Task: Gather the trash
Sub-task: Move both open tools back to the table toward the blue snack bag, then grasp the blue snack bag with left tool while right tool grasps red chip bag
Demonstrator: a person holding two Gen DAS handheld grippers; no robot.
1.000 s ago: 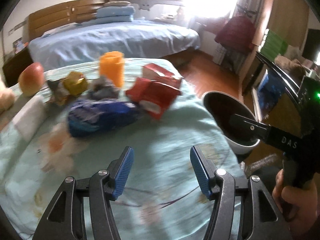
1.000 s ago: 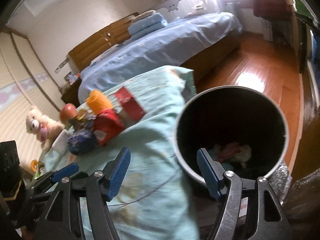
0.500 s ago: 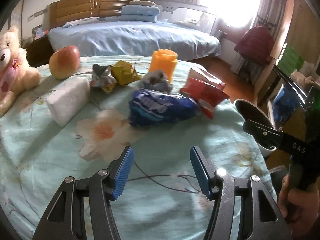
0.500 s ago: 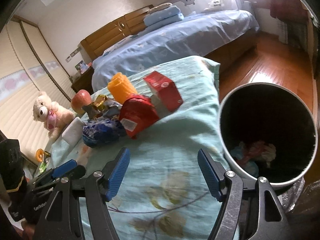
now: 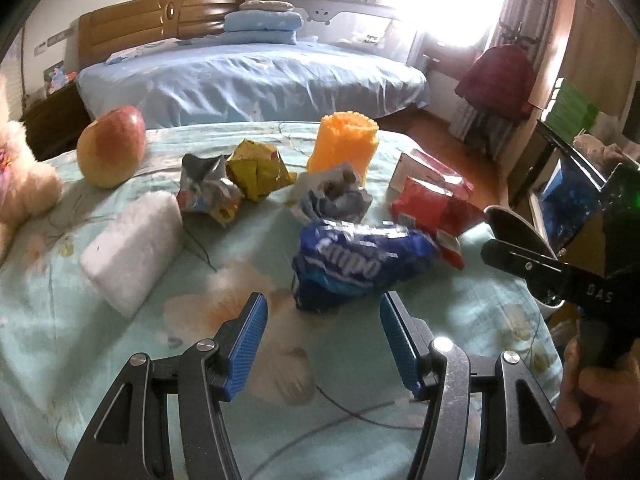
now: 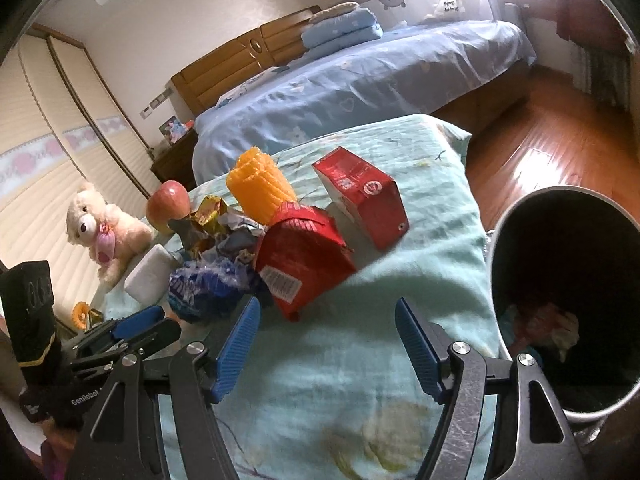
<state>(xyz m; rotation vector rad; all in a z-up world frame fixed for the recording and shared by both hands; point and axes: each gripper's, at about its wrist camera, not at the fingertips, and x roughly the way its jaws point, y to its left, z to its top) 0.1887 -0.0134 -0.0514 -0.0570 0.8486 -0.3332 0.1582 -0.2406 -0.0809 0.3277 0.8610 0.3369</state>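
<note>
Trash lies on a table with a light green flowered cloth [image 5: 100, 344]: a blue snack bag [image 5: 360, 268], a red bag [image 5: 436, 210], a red carton [image 6: 362, 196], a yellow wrapper [image 5: 258, 168] and two crumpled grey wrappers [image 5: 208, 192]. My left gripper [image 5: 323, 344] is open and empty, just short of the blue bag. My right gripper [image 6: 327, 350] is open and empty above the cloth, near the red bag [image 6: 304, 256]. A dark trash bin [image 6: 560, 308] stands at the table's right edge with some trash inside.
An apple [image 5: 112, 146], an orange ribbed cup [image 5: 344, 144], a white foam block [image 5: 132, 248] and a teddy bear [image 6: 102, 228] also sit on the table. A blue bed [image 5: 248, 76] stands behind. Wooden floor [image 6: 540, 144] lies to the right.
Both grippers have swung left, away from the bin and toward the trash pile. My left gripper has come close to the blue bag. Both stay open.
</note>
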